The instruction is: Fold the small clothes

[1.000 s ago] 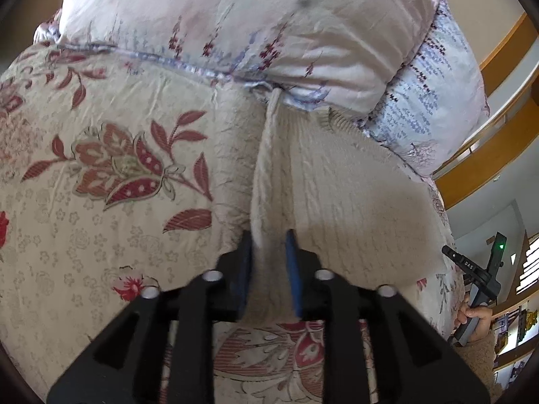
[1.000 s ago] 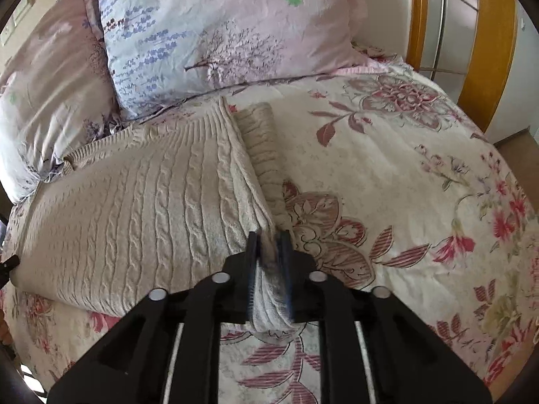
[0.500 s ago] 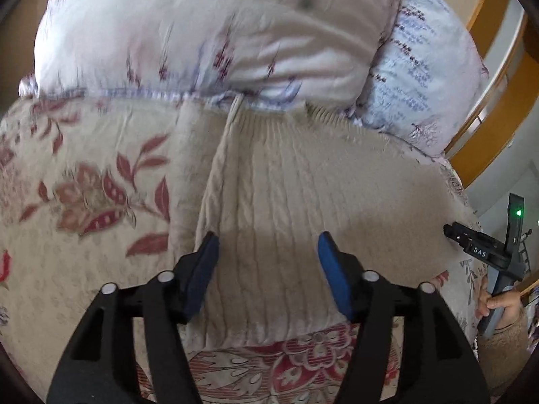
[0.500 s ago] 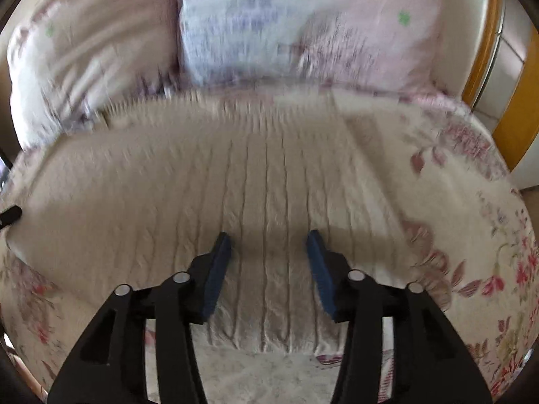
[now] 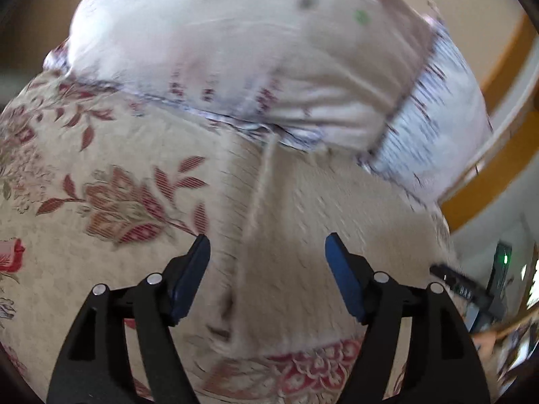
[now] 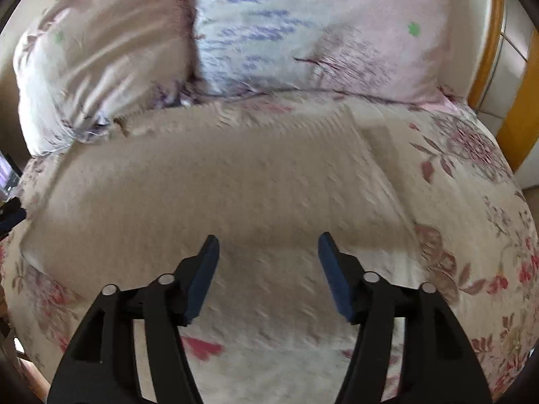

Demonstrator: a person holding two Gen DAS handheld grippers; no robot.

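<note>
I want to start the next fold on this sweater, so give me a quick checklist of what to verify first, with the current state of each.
1. Left hand-held gripper released: ok, jaws have just been opening, nothing pinched.
2. Right hand-held gripper released: ok, jaws have just been opening, nothing pinched.
3. Sweater lying flat on the bedspread: ok, though blurred.
4. Sweater clear of the pillows: not ok, its far edge reaches them.
5. Folded edges lined up evenly: cannot tell, motion blur.
</note>
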